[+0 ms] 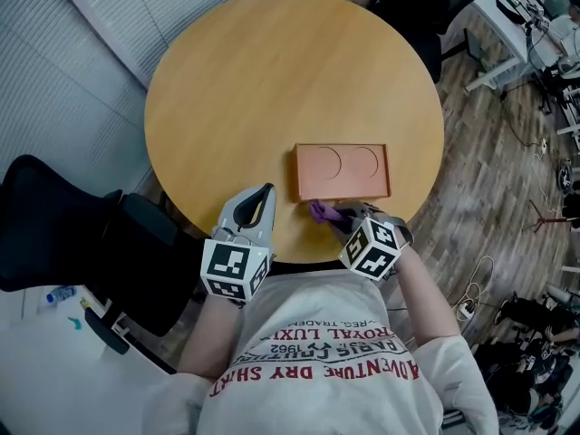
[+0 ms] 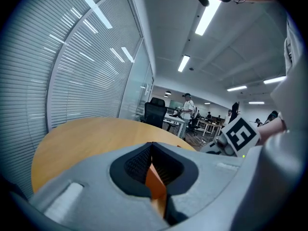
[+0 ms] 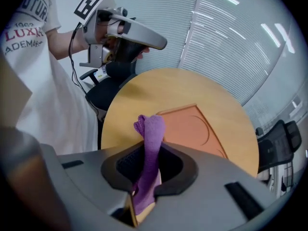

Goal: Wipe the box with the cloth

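Over a round wooden table (image 1: 254, 80), my right gripper (image 1: 343, 217) has its fingers clamped on a purple cloth (image 3: 150, 143), a folded tuft of it standing out past the tips. The box (image 1: 342, 172), a flat terracotta one with two circles marked in its top, lies toward 5 o'clock on the table, close to the near edge. In the head view the cloth sits just beside the box's 7 o'clock corner; I cannot tell whether it touches yet. My left gripper (image 1: 263, 196) hovers at about 9 o'clock from the box, over the table's near rim, its fingers pressed together with nothing between them. By my reading the wipe has not properly begun: the cloth is at the box's edge, not on its top. To do it well I would bring the tuft down flat onto the lid at the near corner and draw it toward 12 o'clock in overlapping passes, pressing lightly so the box does not skid. The box looks light and sits near the rim, so a hard push toward 6 o'clock could slide it off. Resting the left fingers against the box's 9 o'clock side should steady it.
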Demonstrator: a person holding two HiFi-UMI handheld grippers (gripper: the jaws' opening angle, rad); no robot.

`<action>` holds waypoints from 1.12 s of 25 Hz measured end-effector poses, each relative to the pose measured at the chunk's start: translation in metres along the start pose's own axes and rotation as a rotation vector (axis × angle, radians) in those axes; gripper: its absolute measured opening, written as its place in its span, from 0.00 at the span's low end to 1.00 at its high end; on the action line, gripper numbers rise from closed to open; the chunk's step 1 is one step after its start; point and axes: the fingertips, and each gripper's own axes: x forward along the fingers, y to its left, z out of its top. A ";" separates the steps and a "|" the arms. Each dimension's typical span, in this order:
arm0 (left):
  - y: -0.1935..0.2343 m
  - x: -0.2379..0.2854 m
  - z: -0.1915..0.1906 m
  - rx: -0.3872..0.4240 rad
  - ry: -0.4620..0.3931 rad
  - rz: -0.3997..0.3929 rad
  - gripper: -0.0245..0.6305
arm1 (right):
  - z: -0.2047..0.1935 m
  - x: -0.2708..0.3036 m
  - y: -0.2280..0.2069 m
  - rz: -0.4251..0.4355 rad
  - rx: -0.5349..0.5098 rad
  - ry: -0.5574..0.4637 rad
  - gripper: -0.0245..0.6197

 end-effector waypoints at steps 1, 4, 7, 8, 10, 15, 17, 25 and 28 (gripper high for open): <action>-0.003 0.001 0.002 0.004 0.000 0.000 0.05 | -0.002 -0.006 -0.009 -0.026 0.009 -0.008 0.14; -0.007 0.005 0.004 0.005 0.005 0.009 0.05 | -0.001 -0.024 -0.045 -0.127 0.016 -0.032 0.14; -0.009 0.011 0.007 -0.004 0.012 0.027 0.05 | 0.003 -0.035 -0.085 -0.223 -0.014 -0.046 0.14; -0.010 0.014 0.008 -0.006 0.015 0.034 0.05 | 0.004 -0.035 -0.097 -0.244 -0.040 -0.042 0.14; -0.012 0.020 0.010 -0.012 0.021 0.051 0.05 | 0.004 -0.030 -0.115 -0.260 -0.094 -0.032 0.14; -0.016 0.031 0.011 -0.046 0.041 0.079 0.05 | 0.005 -0.005 -0.133 -0.245 -0.167 -0.051 0.14; -0.016 0.035 0.010 -0.042 0.053 0.086 0.05 | 0.003 0.005 -0.137 -0.252 -0.177 -0.052 0.14; -0.019 0.043 0.000 -0.059 0.085 0.102 0.05 | -0.003 0.032 -0.137 -0.183 -0.149 -0.096 0.14; -0.015 0.039 -0.004 -0.073 0.087 0.119 0.05 | -0.004 0.033 -0.135 -0.159 -0.095 -0.115 0.14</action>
